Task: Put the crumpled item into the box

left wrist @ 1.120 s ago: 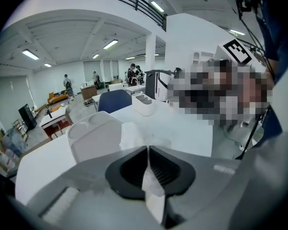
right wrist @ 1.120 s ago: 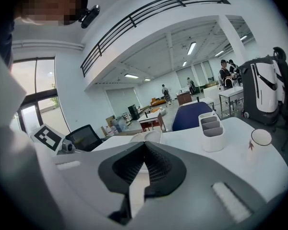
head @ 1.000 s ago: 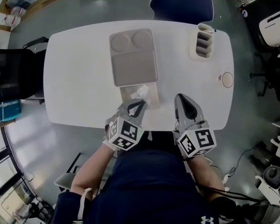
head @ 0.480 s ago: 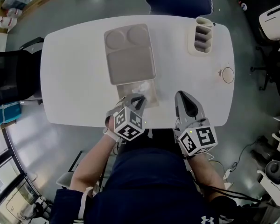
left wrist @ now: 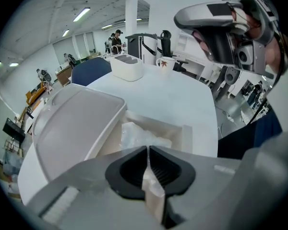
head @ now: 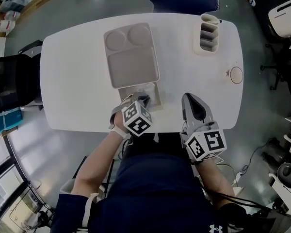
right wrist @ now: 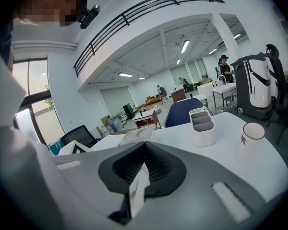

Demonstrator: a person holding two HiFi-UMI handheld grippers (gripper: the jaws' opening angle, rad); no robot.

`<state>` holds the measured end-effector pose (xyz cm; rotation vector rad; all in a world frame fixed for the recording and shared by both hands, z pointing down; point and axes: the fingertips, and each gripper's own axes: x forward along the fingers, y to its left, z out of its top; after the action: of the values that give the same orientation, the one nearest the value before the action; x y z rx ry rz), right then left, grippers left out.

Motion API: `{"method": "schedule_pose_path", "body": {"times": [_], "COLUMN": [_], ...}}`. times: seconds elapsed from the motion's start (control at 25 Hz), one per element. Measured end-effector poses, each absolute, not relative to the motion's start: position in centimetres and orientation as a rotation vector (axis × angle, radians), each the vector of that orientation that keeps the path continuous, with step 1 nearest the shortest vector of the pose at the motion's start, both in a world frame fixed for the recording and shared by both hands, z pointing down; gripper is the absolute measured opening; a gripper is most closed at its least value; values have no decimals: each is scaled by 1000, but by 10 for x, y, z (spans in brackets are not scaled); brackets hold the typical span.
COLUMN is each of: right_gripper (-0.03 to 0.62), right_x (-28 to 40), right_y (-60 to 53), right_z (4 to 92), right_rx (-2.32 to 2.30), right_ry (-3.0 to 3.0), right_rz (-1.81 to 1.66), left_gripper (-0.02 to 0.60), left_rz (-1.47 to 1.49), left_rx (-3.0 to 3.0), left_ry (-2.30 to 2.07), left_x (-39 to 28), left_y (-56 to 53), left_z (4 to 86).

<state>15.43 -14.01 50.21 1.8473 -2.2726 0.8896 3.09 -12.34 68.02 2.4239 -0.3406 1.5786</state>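
We are holding the left hand-held gripper (left wrist: 148, 152), jaws pressed together and empty, over the near wall of the box (head: 158, 97). The crumpled item (left wrist: 143, 135) is lying inside the box. We are holding the right hand-held gripper (right wrist: 143, 147), likewise closed on nothing, above the desk (head: 77, 81) edge.

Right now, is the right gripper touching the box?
Apart. The head view shows a strip of bare table between the right gripper and the box, plainly a gap.
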Motion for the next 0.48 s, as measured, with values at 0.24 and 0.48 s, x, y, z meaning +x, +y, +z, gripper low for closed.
{"method": "schedule_pose_path", "body": {"times": [0.24, 0.48], "right_gripper": [2, 2], "right_x": [157, 156], "right_y": [-141, -142], "right_z": [505, 506], "right_rx": [1846, 1828], "right_ry": [-2268, -2277], "right_rz": [903, 916], "left_gripper": [25, 64], "left_rz": [1626, 1616], "left_rx": [2414, 2425], "left_ry": [-358, -408], "left_x": [32, 34], "left_y": [-129, -134], "left_z": [688, 685]}}
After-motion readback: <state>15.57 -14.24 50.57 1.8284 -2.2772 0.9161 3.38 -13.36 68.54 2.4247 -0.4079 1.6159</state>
